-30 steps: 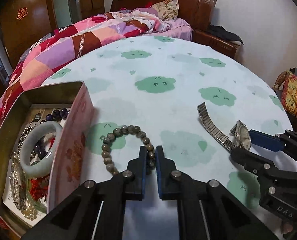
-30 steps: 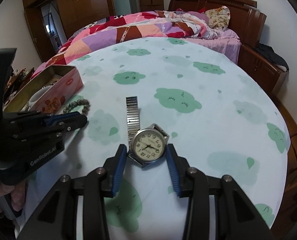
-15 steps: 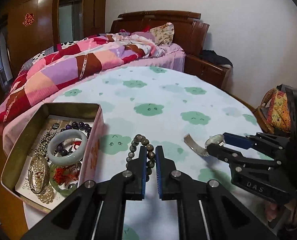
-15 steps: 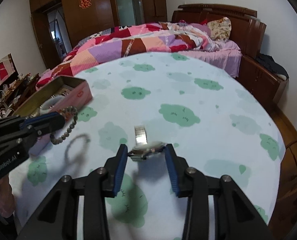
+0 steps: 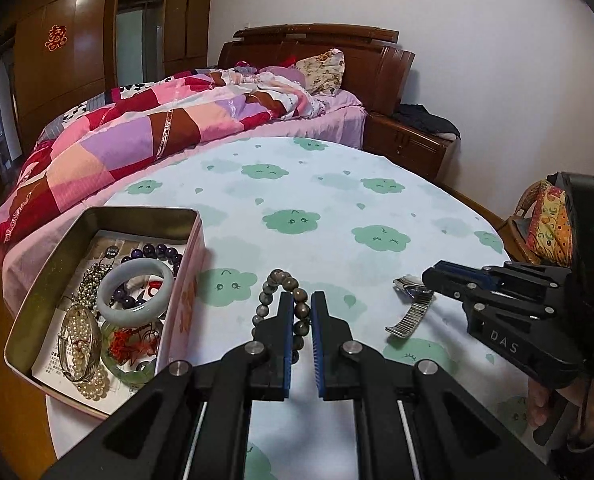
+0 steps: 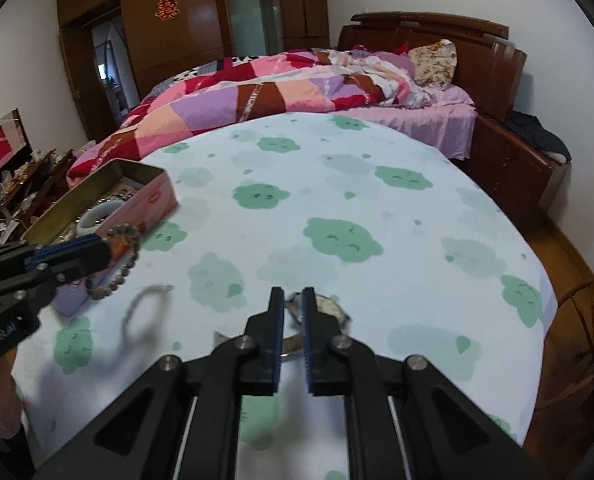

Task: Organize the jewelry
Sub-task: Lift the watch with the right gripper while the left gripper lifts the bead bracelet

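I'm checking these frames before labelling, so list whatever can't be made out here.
- Watch dial: right wrist view, hidden by the right hand-held gripper, whose jaws have just been closing on it; unreadable.
- Bead bracelet: left wrist view, its near part is hidden behind the left hand-held gripper.
- Tin box: right wrist view, contents mostly hidden by its wall.
- Printed paper under the jewelry: left wrist view, text too small.

The left gripper (image 5: 298, 312) now holds the bead bracelet (image 5: 283, 305) in the air above the round table (image 5: 337, 200); a second ago the bracelet lay flat on the cloth beside the tin box (image 5: 97, 292). The right gripper (image 6: 293, 308) has just been closing its jaws around the wristwatch (image 6: 329, 309), which now hangs lifted, its metal band (image 5: 411, 316) dangling; earlier it lay face up.
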A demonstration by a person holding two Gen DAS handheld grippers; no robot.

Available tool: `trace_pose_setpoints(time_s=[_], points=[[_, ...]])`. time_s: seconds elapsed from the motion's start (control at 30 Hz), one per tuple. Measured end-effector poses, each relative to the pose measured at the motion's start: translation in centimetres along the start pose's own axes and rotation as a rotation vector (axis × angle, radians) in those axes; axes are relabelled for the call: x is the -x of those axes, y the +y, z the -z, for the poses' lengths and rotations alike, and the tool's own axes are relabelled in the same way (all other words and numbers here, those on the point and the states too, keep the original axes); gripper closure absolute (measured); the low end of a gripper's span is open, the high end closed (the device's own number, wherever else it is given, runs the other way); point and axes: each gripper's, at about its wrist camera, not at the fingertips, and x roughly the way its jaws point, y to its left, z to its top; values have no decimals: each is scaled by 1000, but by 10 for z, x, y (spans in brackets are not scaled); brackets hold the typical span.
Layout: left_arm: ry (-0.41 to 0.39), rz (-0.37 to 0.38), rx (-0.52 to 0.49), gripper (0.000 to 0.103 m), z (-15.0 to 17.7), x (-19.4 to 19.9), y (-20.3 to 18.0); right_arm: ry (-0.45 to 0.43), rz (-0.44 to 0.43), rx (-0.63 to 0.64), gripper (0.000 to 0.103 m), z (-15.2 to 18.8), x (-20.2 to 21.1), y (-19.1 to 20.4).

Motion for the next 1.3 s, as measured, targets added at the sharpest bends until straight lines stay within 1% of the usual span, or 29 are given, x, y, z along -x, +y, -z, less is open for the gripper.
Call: trace_pose_setpoints(time_s=[0.03, 0.07, 0.13, 0.3, 0.43, 0.47, 0.5, 0.53, 0.57, 0.6, 0.73, 1.0, 1.3], points=[[0, 0, -1, 95, 0, 0, 0, 3, 14, 4, 45, 1, -1, -1], [1, 0, -1, 95, 0, 0, 0, 6, 14, 5, 36, 3, -1, -2], [7, -1, 2, 95, 1, -1, 1, 11, 9, 2, 35, 5, -2, -3], [19, 1, 0, 95, 3, -6, 0, 79, 10, 12, 35, 8, -19, -2], [22, 5, -3, 95, 4, -8, -1, 111, 21, 20, 35, 6, -32, -2], [24, 6, -2, 95, 4, -9, 0, 132, 17, 19, 38, 7, -37, -3], [27, 7, -1, 95, 5, -10, 0, 141, 20, 18, 49, 7, -38, -4], [28, 7, 0, 95, 5, -11, 1, 139, 29, 20, 64, 7, -37, -4], [28, 9, 3, 95, 5, -11, 1, 133, 23, 25, 70, 7, -35, -5], [26, 10, 6, 95, 5, -10, 2, 129, 18, 22, 87, 8, -33, -6], [15, 11, 7, 95, 4, -6, 3, 106, 1, 33, 93, 9, -25, -3], [-9, 12, 7, 95, 0, 4, 3, 37, -21, 53, 95, 2, -6, 10], [-42, 11, 13, 95, -5, 17, 7, -19, -48, 84, 96, -11, 15, 25]])
